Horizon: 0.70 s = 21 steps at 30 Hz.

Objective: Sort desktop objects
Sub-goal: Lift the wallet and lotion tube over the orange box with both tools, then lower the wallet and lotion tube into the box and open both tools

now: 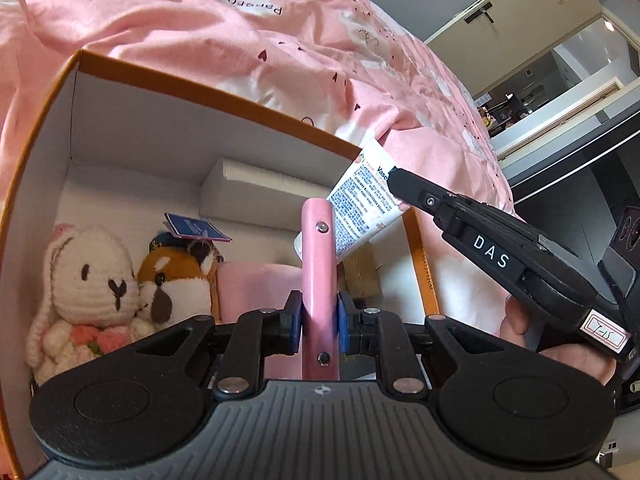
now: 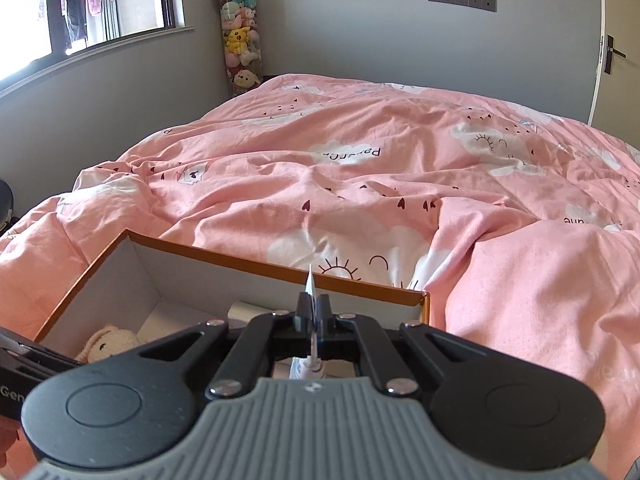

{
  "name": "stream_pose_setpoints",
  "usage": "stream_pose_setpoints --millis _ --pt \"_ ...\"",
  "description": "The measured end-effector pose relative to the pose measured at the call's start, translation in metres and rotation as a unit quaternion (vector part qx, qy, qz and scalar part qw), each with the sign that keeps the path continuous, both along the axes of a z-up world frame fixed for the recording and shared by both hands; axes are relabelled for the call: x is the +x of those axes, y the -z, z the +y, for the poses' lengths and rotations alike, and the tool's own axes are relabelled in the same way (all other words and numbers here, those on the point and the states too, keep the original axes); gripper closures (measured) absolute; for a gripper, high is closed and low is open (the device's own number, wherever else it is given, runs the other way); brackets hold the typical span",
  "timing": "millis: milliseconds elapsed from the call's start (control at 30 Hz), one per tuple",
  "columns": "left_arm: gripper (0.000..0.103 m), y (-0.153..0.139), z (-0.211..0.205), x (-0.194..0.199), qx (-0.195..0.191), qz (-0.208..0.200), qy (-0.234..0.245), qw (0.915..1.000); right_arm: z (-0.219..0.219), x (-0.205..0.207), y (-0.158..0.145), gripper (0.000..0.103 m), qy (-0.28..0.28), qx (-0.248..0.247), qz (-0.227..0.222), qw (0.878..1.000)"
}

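Observation:
My left gripper (image 1: 316,320) is shut on a flat pink handle-like object (image 1: 317,248) with two rivets, held upright over the open orange-rimmed box (image 1: 224,96). My right gripper (image 2: 313,314) is shut on the crimped end of a white cream tube (image 1: 362,204) with blue print, which hangs over the box's right corner. From the left wrist view the right gripper (image 1: 394,184) comes in from the right. In the box lie a white crochet bunny (image 1: 86,284), a brown and white plush (image 1: 176,284) with a blue tag, a pink item (image 1: 256,292) and a white carton (image 1: 260,196).
The box (image 2: 224,260) sits on a bed with a rumpled pink duvet (image 2: 400,184). A window is at the far left, a column of plush toys (image 2: 240,40) in the corner, and a door at the right wall.

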<state>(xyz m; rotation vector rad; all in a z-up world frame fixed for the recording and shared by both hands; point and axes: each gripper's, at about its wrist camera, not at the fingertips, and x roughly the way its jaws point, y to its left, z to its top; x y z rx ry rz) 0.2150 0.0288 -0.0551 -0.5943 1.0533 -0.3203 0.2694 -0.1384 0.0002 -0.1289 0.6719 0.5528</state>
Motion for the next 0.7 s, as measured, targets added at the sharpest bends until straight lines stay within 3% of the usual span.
stream_pose_setpoints --millis 500,700 --pt "0.082 0.025 -0.002 -0.008 -0.008 0.030 -0.021 0.9993 -0.002 -0.004 0.026 0.101 0.006 -0.024 0.028 0.999" --pt "0.074 0.022 -0.007 -0.009 0.048 0.029 -0.017 0.9983 -0.004 -0.005 0.029 0.100 0.009 -0.023 0.032 0.999"
